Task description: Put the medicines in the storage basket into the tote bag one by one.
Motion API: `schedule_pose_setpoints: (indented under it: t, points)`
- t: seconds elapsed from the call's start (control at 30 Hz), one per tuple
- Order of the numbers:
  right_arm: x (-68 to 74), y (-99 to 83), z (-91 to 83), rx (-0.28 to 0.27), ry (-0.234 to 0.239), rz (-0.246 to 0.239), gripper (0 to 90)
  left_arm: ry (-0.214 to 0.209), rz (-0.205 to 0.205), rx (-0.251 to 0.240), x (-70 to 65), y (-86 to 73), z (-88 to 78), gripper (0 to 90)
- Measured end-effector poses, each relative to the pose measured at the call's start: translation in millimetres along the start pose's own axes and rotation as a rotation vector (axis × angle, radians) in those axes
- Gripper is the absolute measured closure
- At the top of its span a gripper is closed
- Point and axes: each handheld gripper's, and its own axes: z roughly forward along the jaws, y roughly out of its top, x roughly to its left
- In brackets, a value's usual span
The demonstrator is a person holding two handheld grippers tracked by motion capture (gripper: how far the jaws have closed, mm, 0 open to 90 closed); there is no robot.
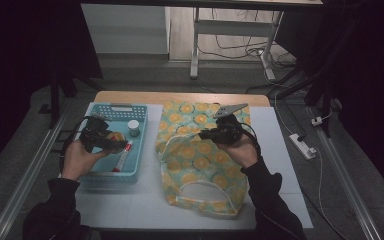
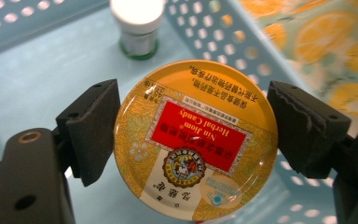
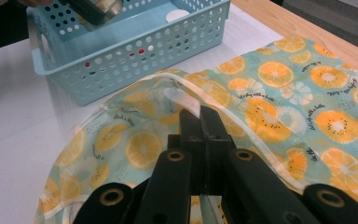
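Observation:
My left gripper (image 2: 199, 129) is shut on a round yellow herbal candy tin (image 2: 193, 154), one black pad on each side of it. It holds the tin (image 1: 113, 136) just above the floor of the light blue basket (image 1: 115, 107) at the table's left. My right gripper (image 1: 207, 134) is shut on the white-trimmed rim of an orange-slice print fabric bag (image 1: 200, 162) that lies in the middle of the table. In the right gripper view the jaws (image 3: 205, 119) meet on that rim of the bag (image 3: 284, 93), and the cloth rises towards them.
A white-capped small bottle (image 1: 133, 127) stands in the basket's far part, and a red and white tube (image 1: 122, 159) lies near its front. The basket (image 3: 121, 60) sits just left of the bag. A power strip (image 1: 302, 145) lies on the floor to the right.

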Motion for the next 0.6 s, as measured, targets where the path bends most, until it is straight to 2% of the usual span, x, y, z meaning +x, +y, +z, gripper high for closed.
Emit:
schedule_pose_setpoints:
  t: [0.6]
  points:
    - [-0.5,-1.7,2.2,-0.003,-0.002,0.0,90.0,-0.065,0.076,-0.046,-32.7,4.8,-12.7,21.2]
